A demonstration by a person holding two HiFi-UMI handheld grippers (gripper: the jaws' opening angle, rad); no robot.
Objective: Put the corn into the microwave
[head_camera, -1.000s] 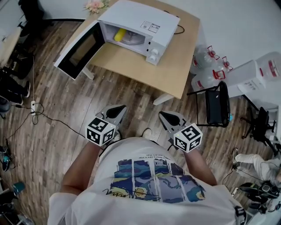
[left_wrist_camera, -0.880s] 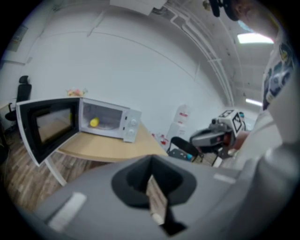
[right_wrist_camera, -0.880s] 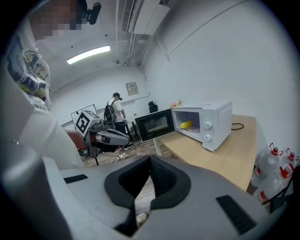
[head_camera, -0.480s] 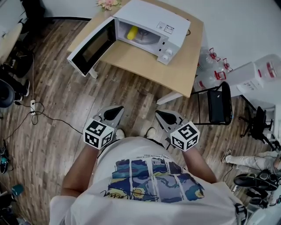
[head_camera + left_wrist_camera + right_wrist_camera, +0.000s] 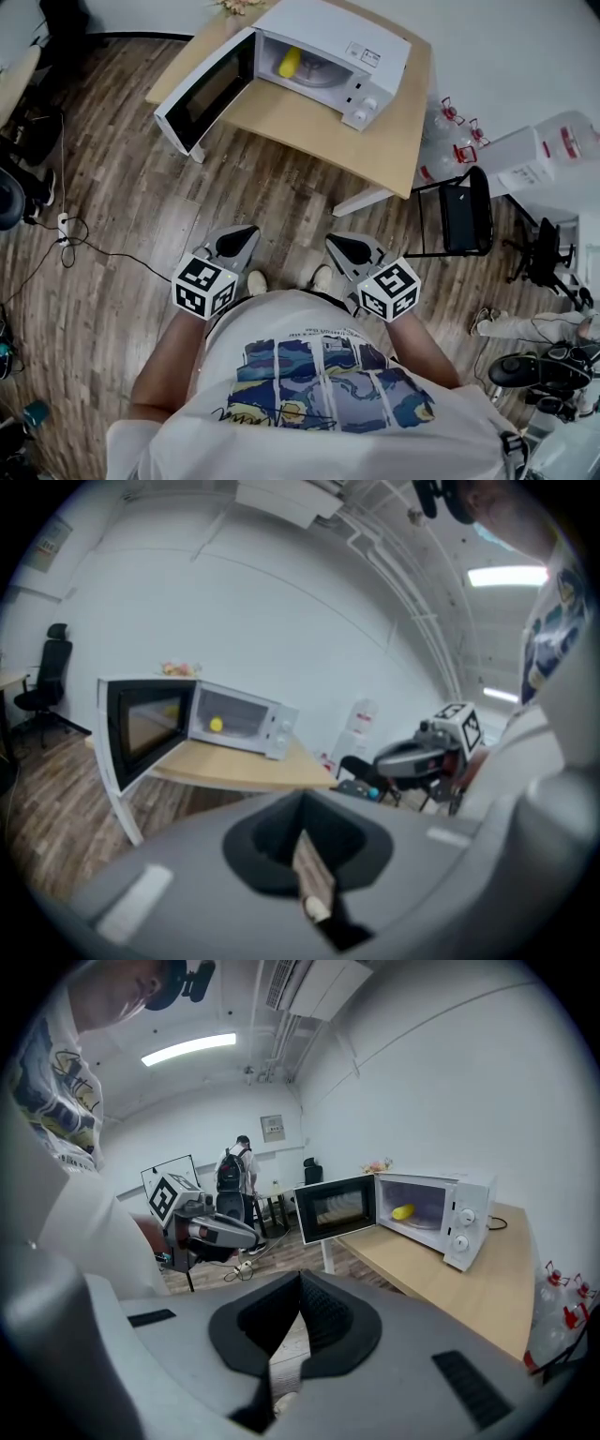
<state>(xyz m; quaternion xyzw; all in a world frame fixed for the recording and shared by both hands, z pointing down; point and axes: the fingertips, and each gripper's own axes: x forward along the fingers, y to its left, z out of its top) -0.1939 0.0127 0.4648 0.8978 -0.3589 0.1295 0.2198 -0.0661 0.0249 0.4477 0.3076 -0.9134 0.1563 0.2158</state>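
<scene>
The corn (image 5: 289, 62) is in the microwave (image 5: 375, 42). My left tool (image 5: 236, 242) and right tool (image 5: 349, 249) are clenched and empty. Perhaps I should push the door (image 5: 208, 91) shut, gently.

Yellow corn (image 5: 289, 63), lying inside the white microwave (image 5: 342, 33) (at the cavity's left), door (image 5: 206, 89) swung wide open

Yellow corn (image 5: 289, 63); white microwave (image 5: 349, 36); tan table (image 5: 314, 124); brown plank floor (image 5: 131, 208).
</scene>
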